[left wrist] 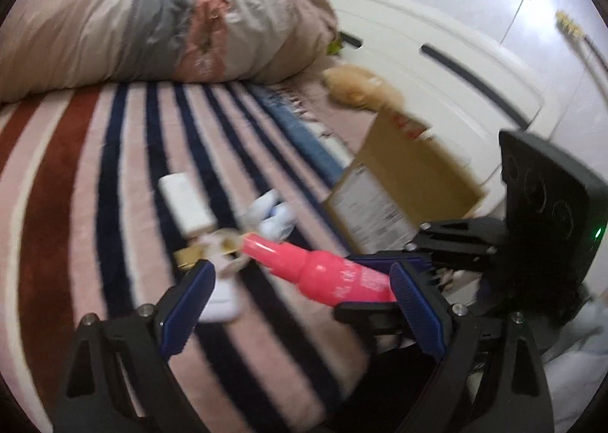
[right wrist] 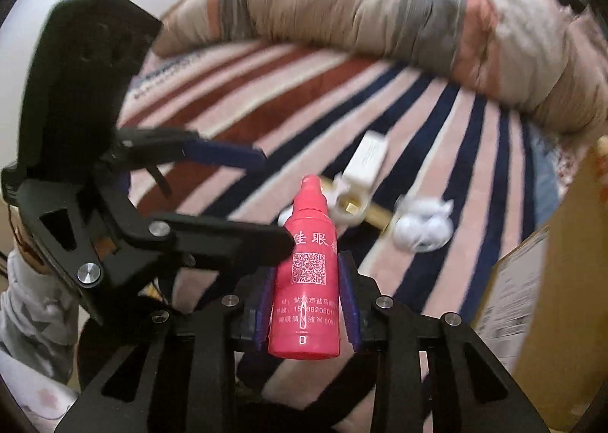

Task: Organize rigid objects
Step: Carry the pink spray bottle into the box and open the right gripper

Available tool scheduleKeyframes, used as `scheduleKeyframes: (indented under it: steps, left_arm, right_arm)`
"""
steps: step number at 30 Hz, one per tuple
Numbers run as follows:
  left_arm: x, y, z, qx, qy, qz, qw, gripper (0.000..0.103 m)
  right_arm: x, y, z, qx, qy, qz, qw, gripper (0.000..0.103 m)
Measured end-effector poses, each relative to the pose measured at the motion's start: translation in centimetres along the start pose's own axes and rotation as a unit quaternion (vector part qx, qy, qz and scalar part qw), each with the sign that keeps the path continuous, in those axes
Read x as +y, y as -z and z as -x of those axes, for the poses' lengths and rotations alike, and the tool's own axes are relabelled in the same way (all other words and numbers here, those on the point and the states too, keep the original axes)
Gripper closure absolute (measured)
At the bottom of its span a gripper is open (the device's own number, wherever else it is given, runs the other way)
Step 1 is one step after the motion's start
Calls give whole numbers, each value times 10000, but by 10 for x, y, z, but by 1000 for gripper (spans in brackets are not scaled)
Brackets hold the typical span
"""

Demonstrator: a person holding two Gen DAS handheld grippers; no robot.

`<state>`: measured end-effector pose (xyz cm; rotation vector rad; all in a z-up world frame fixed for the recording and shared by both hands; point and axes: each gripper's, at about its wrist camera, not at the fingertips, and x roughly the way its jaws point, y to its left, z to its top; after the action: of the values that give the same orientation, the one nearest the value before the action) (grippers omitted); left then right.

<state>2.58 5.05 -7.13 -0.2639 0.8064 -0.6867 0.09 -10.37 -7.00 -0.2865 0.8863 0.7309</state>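
We work over a pink bedspread with navy and red stripes (right wrist: 418, 121), a rolled beige quilt (right wrist: 380, 15) behind it. One pink plastic spray bottle with white print (right wrist: 304, 281) sits clamped in our right gripper (right wrist: 307, 304); our left gripper (left wrist: 300, 304) hangs spread apart just beside it. Beyond lie one white box (right wrist: 366, 161), one white plastic cluster (right wrist: 421, 229) and one brown cardboard carton (left wrist: 402, 182)

pink bottle (right wrist: 304, 281) — white Chinese characters, QR code; "50" partly legible
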Motion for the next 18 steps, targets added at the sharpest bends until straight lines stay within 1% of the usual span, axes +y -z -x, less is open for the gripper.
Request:
scheduleKeyframes:
  steps: [3, 4, 5, 6, 7, 8, 9, 11, 14, 18]
  left_arm:
    - [-12, -11, 5, -124, 308, 75, 9994, 12]
    - [-19, -16, 8, -192, 414, 61, 9989, 12]
    - [-25, -21, 10, -250, 463, 25, 9986, 18]
    - [-28, -24, 10, -288, 480, -4, 9984, 26]
    - [-35, -30, 11, -337, 519, -57, 9981, 31]
    - [-39, -33, 11, -356, 560, -82, 9978, 37]
    - [-44, -37, 11, -379, 587, -134, 9975, 46]
    - [-58, -45, 8, -403, 551, -317, 9972, 51]
    - [-75, -52, -1, -332, 466, -505, 9971, 55]
    - [-99, -65, -22, -192, 432, -758, 9960, 55]
  right_arm:
    - [4, 0, 28, -558, 6, 61, 9984, 76]
    - [12, -10, 31, -753, 7, 105, 9971, 76]
    - [11, -9, 43, -961, -17, 144, 9953, 76]
    - [12, -11, 49, -1091, -38, 157, 9939, 76]
    - [11, -11, 56, -1196, -62, 168, 9927, 76]
    - [12, -13, 61, -1269, -75, 175, 9917, 76]
    - [11, -13, 67, -1360, -69, 169, 9905, 76]
    - [8, -12, 76, -1429, -50, 133, 9896, 76]
    - [-6, -6, 84, -1475, 20, 1, 9891, 76]
    - [-29, 2, 95, -1495, 56, -296, 9883, 76]
